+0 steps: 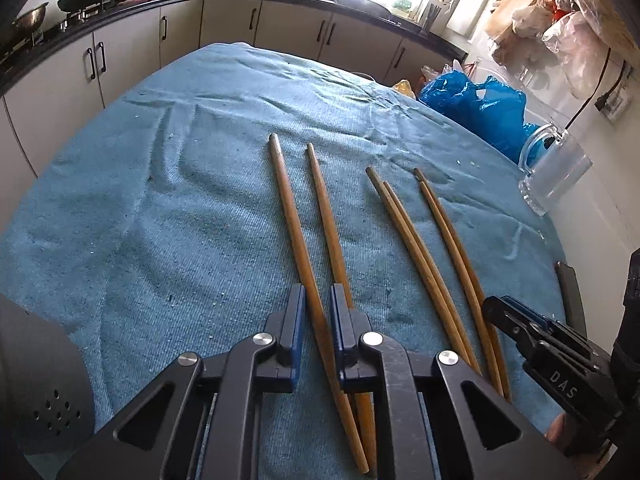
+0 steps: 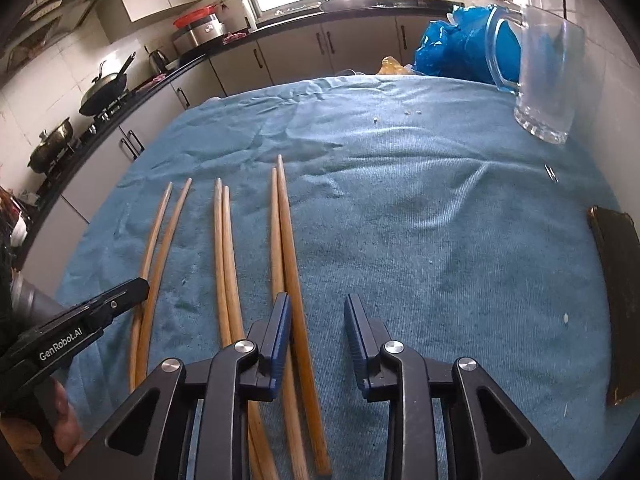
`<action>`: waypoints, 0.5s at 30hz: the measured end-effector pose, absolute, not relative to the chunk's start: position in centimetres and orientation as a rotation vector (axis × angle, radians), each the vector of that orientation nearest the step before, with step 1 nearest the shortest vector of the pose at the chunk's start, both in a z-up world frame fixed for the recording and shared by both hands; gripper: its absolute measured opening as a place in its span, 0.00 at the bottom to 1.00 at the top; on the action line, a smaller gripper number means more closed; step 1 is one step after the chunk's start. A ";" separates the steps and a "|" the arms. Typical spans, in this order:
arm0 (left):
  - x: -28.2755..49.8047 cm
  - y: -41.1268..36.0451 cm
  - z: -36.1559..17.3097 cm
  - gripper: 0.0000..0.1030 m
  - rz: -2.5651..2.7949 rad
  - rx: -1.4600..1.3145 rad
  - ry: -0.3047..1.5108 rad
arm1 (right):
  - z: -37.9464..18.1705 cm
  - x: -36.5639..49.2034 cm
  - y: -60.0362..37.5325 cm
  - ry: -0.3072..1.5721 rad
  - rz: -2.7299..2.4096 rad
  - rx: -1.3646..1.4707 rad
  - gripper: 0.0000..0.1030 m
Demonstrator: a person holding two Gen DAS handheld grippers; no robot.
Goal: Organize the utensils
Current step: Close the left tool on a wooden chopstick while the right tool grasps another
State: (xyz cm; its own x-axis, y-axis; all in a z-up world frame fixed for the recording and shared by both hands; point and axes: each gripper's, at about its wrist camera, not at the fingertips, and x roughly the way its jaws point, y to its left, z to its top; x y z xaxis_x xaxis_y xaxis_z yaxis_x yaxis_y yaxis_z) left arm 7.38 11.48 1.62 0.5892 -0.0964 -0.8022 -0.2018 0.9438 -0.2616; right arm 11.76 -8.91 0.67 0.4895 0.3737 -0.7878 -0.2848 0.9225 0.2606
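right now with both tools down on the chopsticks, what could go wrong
1. The left tool straddles one chopstick of a spread pair; its partner lies outside the pads and may be left behind or knocked.
2. The right tool is open with only one stick of the right pair between its pads, close to one pad; closing could roll it into the middle pair.

Both wrist cameras look down close over the blue cloth (image 1: 160, 200), sharing chopsticks (image 2: 222, 260) toward twelve o'clock.
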 end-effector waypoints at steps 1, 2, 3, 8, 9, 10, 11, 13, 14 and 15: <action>7.5 11.5 1.6 0.12 0.060 -0.350 0.944 | 0.7 11.9 -8.8 0.981 0.397 0.090 0.29; 7.6 11.6 1.6 0.12 0.058 -0.355 0.944 | 0.8 12.0 -8.6 0.982 0.392 0.080 0.29; 7.6 11.7 1.6 0.12 0.058 -0.360 0.943 | 0.8 12.2 -8.4 0.984 0.383 0.069 0.29; 8.2 11.9 1.6 0.12 0.073 -0.383 0.948 | 0.9 12.9 -7.1 0.998 0.347 -0.021 0.29; 8.2 11.8 1.6 0.12 0.076 -0.377 0.948 | 0.9 13.0 -6.8 0.998 0.339 -0.043 0.29; 8.3 11.7 1.6 0.10 0.083 -0.360 0.951 | 0.9 13.1 -6.5 0.999 0.328 -0.065 0.28; 8.3 11.6 1.6 0.08 0.096 -0.344 0.956 | 0.9 13.2 -6.2 1.003 0.314 -0.080 0.25; 8.0 11.5 1.7 0.07 0.104 -0.347 0.958 | 0.9 13.4 -6.3 1.008 0.279 -0.090 0.12; 7.8 11.4 1.7 0.07 0.106 -0.345 0.962 | 0.9 13.4 -6.4 1.013 0.277 -0.079 0.11; 7.5 11.3 1.8 0.07 0.107 -0.345 0.965 | 0.9 13.5 -6.7 1.019 0.274 -0.059 0.10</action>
State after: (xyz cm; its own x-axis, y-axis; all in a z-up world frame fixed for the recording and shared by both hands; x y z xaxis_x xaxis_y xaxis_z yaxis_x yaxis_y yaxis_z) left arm 7.52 11.33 1.76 0.5686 -0.0636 -0.8201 -0.2411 0.9403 -0.2401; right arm 13.45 -6.69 0.90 0.4928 0.1984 -0.8472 -0.2535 0.9641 0.0784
